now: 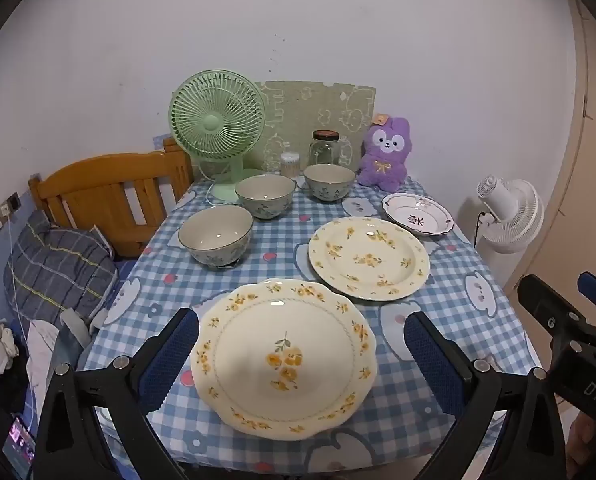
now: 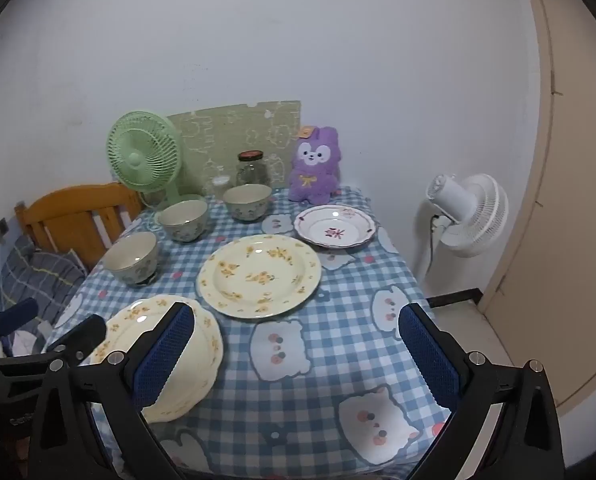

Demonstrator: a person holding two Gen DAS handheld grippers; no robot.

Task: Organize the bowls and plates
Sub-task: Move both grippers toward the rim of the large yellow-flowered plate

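Cream plates and grey bowls all sit apart on the checked table [image 1: 449, 320], nothing stacked yet; scalloped plate [image 1: 284, 358] at six o'clock, round plate [image 1: 367, 258] at one; left gripper [image 1: 301, 356] and right gripper [image 2: 298, 354] hover with jaws wide, empty.

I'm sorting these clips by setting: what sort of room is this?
Probably a small bedroom used for eating: a wooden bed frame with bedding stands beside the checked-cloth table, a purple plush toy sits on it, and a white standing fan stands nearby.
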